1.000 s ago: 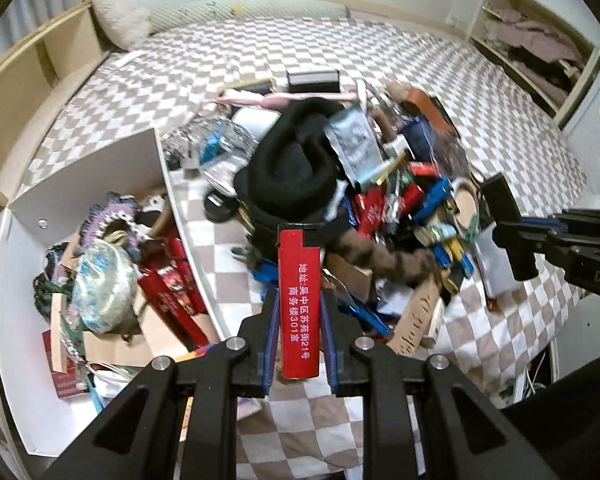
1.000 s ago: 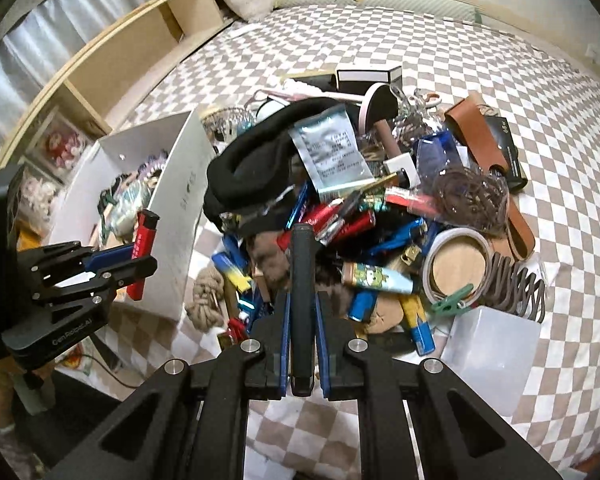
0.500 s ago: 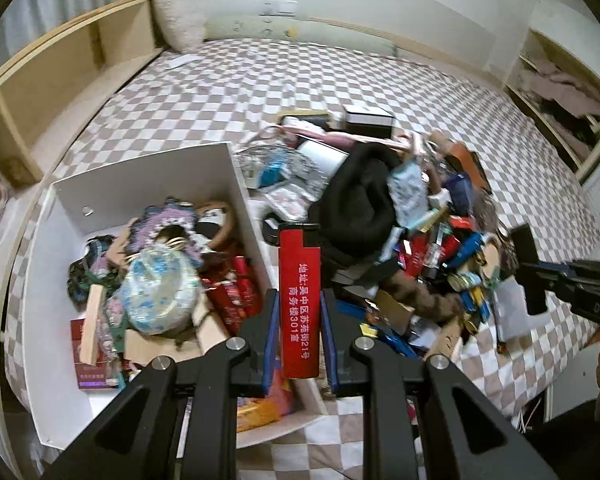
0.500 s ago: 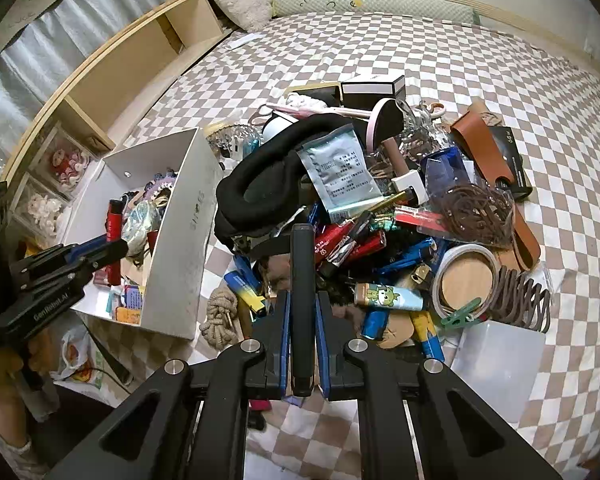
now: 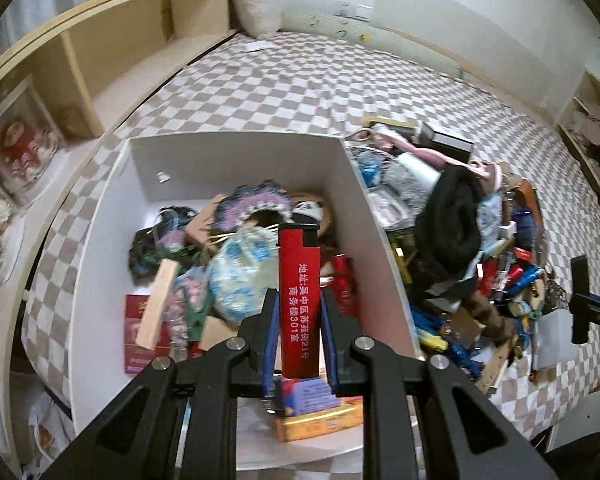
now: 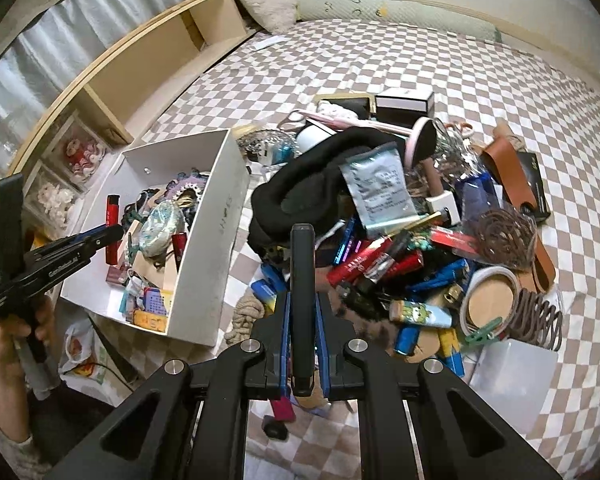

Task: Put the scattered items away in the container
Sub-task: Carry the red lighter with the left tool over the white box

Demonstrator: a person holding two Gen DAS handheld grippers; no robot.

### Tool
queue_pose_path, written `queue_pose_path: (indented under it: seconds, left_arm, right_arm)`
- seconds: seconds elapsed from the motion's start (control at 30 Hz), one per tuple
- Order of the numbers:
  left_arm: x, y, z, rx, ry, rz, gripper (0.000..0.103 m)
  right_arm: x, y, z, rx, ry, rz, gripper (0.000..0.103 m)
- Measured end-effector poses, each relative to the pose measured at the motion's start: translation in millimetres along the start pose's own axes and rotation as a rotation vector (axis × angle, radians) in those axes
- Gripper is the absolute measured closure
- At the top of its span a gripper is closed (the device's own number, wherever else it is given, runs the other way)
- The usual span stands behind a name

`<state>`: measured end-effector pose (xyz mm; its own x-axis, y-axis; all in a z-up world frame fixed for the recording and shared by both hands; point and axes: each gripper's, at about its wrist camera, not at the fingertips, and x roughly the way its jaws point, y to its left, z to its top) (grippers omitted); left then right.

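Two loads held: left hand-held gripper (image 5: 299, 322) clamped on red lighter (image 5: 299, 296) over white box (image 5: 236, 152), frame centre — right hand-held gripper (image 6: 302, 322) clamped on black bar (image 6: 301, 300) above the pile on the bed (image 6: 380, 60). Risk: the lighter, released near the box's right wall, could land outside it, and an early release on the right would drop the bar back into the clutter.

Box (image 6: 204, 248) and item pile (image 6: 400, 240) side by side on the bed (image 6: 380, 52).
The box is placed left of the pile; a lighter (image 5: 299, 300) is held above the box's contents.
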<state>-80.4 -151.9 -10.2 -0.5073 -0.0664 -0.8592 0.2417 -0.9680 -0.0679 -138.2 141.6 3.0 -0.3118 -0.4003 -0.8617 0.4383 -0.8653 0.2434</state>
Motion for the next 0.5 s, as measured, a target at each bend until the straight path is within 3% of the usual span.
queue_pose_path:
  seconds: [0.5]
  left_arm:
    - [10.6,48.5,-14.8,-0.068,0.043,0.067,0.084]
  right_arm:
    - [18.3,44.9,9.8,-0.070,0.014,0.013,0.091]
